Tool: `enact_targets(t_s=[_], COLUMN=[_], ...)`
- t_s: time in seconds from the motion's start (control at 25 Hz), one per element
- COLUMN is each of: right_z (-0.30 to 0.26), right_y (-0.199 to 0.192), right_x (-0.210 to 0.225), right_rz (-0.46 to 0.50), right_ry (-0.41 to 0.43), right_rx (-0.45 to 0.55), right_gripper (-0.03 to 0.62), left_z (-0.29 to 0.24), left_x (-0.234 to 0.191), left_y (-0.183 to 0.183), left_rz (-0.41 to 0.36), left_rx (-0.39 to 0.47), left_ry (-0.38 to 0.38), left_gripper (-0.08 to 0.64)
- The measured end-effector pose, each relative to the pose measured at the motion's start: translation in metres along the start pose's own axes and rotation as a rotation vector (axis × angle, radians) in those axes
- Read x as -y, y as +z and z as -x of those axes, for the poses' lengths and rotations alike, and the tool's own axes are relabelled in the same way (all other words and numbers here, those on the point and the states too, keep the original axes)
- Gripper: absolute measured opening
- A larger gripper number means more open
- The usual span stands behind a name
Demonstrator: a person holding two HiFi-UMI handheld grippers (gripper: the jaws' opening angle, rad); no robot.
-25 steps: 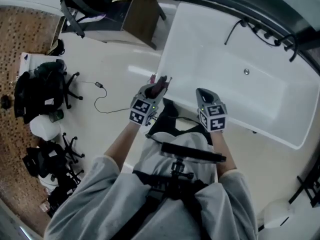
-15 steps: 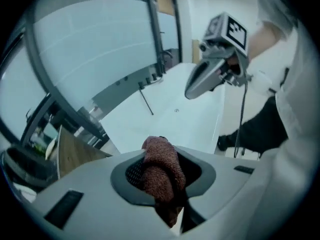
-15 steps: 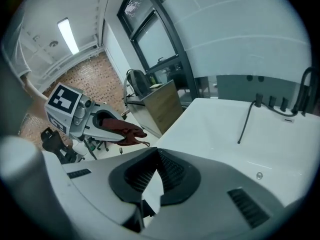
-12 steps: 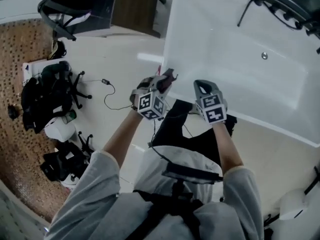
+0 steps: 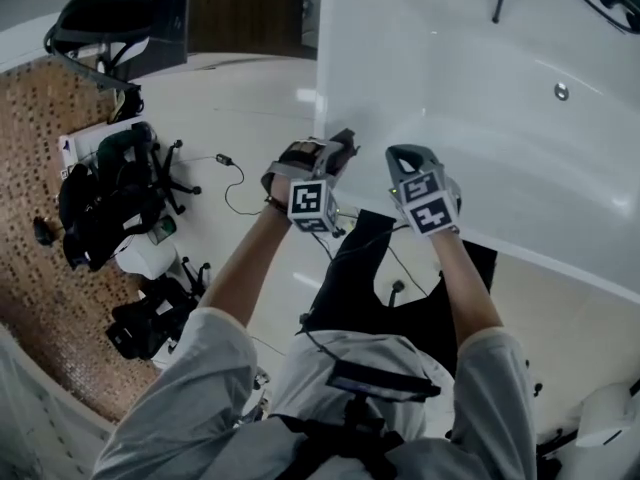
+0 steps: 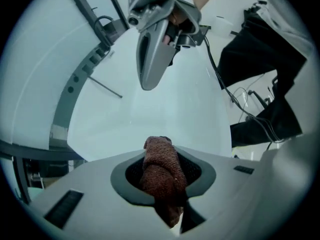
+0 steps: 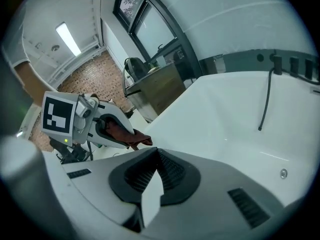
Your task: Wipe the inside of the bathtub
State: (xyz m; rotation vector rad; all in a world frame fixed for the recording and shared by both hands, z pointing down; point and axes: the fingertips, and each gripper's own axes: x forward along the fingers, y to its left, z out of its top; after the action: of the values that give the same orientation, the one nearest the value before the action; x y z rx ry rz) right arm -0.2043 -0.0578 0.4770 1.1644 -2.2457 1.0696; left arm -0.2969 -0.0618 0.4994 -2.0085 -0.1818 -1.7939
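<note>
A glossy white tiled floor runs along the near side of the bathtub (image 5: pixel 480 78), with brown mosaic flooring and a heap of black chairs and gear well off from the tub's end, and a wooden cabinet (image 5: pixel 250 8) just beyond that same end. I stand outside the tub, both grippers held over its near rim close to that end. My left gripper (image 5: pixel 338 153) is pinching a reddish-brown cloth (image 6: pixel 161 176), bunched between the pads with a rounded wad poking out past the tips toward the tub. My right gripper (image 5: pixel 405 158) is pressed together with nothing in it, beside the left and slightly further along the rim. The cloth looks like a nubbly knit, so I judge it light, soft and limp. It should fold and drag rather than push, and I would keep the hold on the bunched middle so that a firm pad leads. The tub's inner wall looks hard and slick, so the cloth should glide with little grip, and it has not yet touched that wall. A small round metal fitting (image 5: pixel 561 91) sits on the far inner wall. I can read no brand or lettering anywhere; the only print is the black-and-white square markers on my gripper cubes.
</note>
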Motion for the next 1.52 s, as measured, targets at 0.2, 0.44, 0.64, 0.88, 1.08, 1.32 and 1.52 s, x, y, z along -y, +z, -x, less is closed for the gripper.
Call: enact_targets(t_s=[0.2,0.44,0.64,0.88,1.08,1.32,1.52], right_z=[-0.026,-0.036,-0.041,-0.049,-0.054,-0.054,-0.048], right_y=[-0.013,-0.020,-0.026,-0.023,-0.018,-0.026,-0.030], right_x=[0.001,0.010,0.025,0.043,0.061,0.094,0.103], right_rz=[-0.007,-0.015,-0.010,0.015,0.034,0.007,-0.011], right_ry=[0.041,0.041,0.019,-0.017,-0.052,-0.126,-0.135], right_rx=[-0.003,0.013,0.017,0.022,0.025,0.019,0.019], right_gripper=[0.005,0.005,0.005,0.006,0.006,0.005,0.005], left_z=[-0.035,-0.059,-0.071,-0.085,-0.104,-0.115,-0.107], left_x=[0.009,0.010,0.017,-0.003,-0.037,-0.059,0.000], left_y=[-0.018,-0.020,-0.044,-0.057,-0.055,-0.051,-0.050], left_rz=[-0.162,-0.211,-0.231,-0.215,-0.193,-0.191,-0.195], left_rx=[-0.131,-0.175,-0.285,-0.323,-0.321,-0.366,-0.372], left_ry=[-0.101,-0.160,-0.258,-0.283,-0.246,-0.239,-0.332], left_gripper=[0.100,0.100,0.100,0.098,0.098,0.098,0.098])
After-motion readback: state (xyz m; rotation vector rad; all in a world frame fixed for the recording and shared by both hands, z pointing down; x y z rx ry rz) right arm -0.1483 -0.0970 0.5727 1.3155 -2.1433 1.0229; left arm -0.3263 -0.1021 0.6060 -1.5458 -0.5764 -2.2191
